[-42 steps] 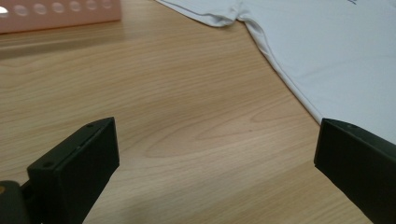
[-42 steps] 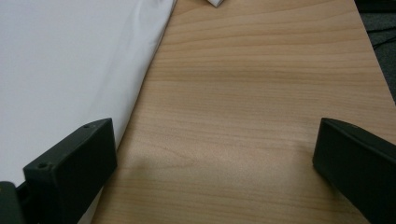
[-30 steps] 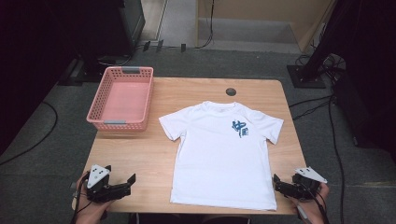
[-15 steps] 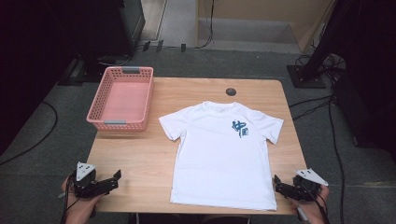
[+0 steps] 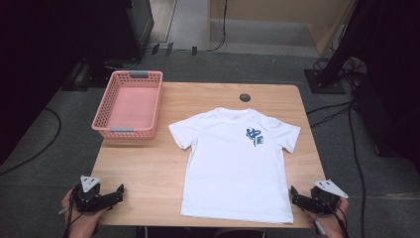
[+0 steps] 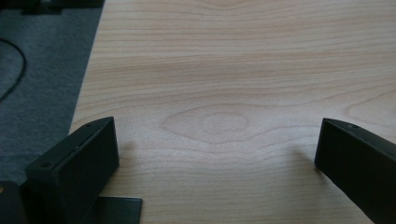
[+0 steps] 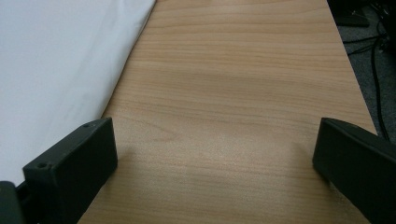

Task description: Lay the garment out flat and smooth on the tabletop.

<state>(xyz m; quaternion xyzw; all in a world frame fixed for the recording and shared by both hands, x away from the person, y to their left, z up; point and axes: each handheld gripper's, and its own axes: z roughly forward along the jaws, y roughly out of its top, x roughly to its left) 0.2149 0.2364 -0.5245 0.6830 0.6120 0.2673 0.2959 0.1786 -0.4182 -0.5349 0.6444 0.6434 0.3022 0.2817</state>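
You held the left hand-held gripper (image 5: 115, 193) at the near left corner of the bench (image 5: 148, 168), its jaws spread wide with nothing between them but bare wood. In the left gripper view, that hand-held gripper (image 6: 217, 154) looked across the wood grain, with the bench edge and grey floor (image 6: 42, 70) off to one side. Your right hand-held gripper (image 5: 295, 195) sat at the near right corner, jaws likewise wide apart and holding nothing, just beside the bottom right corner of the shirt (image 5: 235, 163). In the right gripper view, the right hand-held gripper (image 7: 215, 154) had the shirt's (image 7: 56, 60) edge running past one jaw, close to it; whether they touched I cannot tell. The shirt lay flat and face up in the middle of the bench, collar away from you, with a blue print (image 5: 254, 137) on its chest. A pink basket (image 5: 130, 105) stood at the far left corner, well apart from the shirt.
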